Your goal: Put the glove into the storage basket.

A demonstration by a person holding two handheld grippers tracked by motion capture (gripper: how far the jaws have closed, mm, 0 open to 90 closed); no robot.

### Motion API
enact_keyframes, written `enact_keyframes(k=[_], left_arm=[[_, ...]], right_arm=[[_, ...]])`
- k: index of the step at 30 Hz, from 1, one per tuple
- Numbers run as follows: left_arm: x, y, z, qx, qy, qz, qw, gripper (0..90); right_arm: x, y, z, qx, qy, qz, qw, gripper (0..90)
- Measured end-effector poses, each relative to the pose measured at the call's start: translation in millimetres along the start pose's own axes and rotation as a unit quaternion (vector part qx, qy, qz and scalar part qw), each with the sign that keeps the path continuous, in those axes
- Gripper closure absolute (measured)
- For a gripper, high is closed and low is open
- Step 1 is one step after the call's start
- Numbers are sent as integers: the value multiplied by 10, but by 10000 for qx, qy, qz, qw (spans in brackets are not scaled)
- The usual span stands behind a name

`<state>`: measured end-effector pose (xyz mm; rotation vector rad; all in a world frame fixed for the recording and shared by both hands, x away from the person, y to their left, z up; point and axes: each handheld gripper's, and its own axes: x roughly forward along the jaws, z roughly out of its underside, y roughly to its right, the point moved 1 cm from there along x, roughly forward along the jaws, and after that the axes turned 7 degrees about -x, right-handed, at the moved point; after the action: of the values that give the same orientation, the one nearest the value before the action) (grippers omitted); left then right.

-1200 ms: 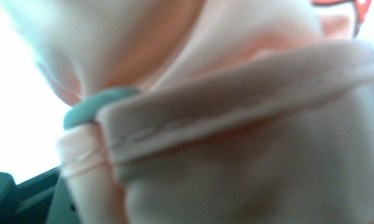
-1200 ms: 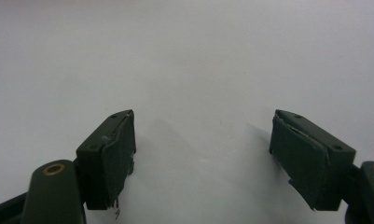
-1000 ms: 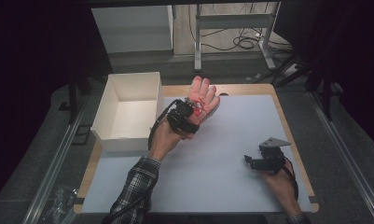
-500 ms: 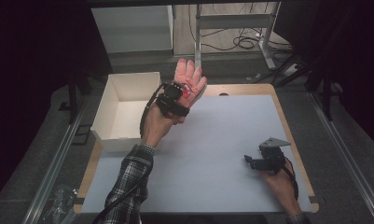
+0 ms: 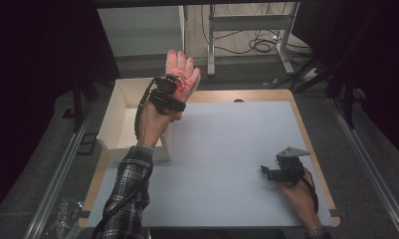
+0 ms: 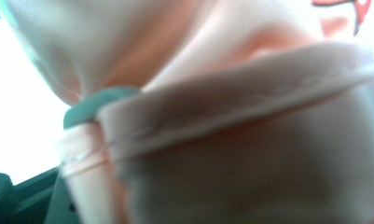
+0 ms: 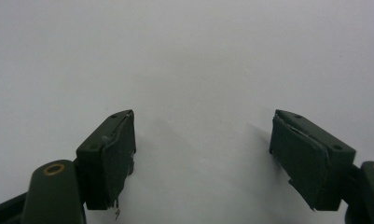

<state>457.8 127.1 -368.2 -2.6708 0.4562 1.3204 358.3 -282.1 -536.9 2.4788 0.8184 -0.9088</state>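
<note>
- A white open box (image 5: 118, 117) sits at the table's nine o'clock edge.
- The table (image 5: 237, 149) has a pale grey mat.
- Cables (image 5: 259, 46) lie on the floor at twelve o'clock.

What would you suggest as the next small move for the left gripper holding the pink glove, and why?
Probably carry it a little further left and lower it over the white box. The left gripper is shut on the pink glove, held up by the box's near corner; the right gripper rests open on the table.
</note>
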Motion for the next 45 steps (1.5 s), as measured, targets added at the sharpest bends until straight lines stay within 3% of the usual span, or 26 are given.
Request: enact_keyframes(k=[13,22,35,45], left_arm=[[-91,-505,156,-629,-9,-330,9975,387],[22,-778,336,-975,-159,-482,9939,381],[489,-882,582,-1136,-467,-441,9914,371],[836,-829,644,-1105,-1007,-532,9873,360]], right_arm=[[1,-1,0,2,0,3,10000,228],[1,0,0,2,-2,8,10000,227],[0,-1,0,4,-1,8,10000,228],[1,0,0,2,2,6,10000,227]])
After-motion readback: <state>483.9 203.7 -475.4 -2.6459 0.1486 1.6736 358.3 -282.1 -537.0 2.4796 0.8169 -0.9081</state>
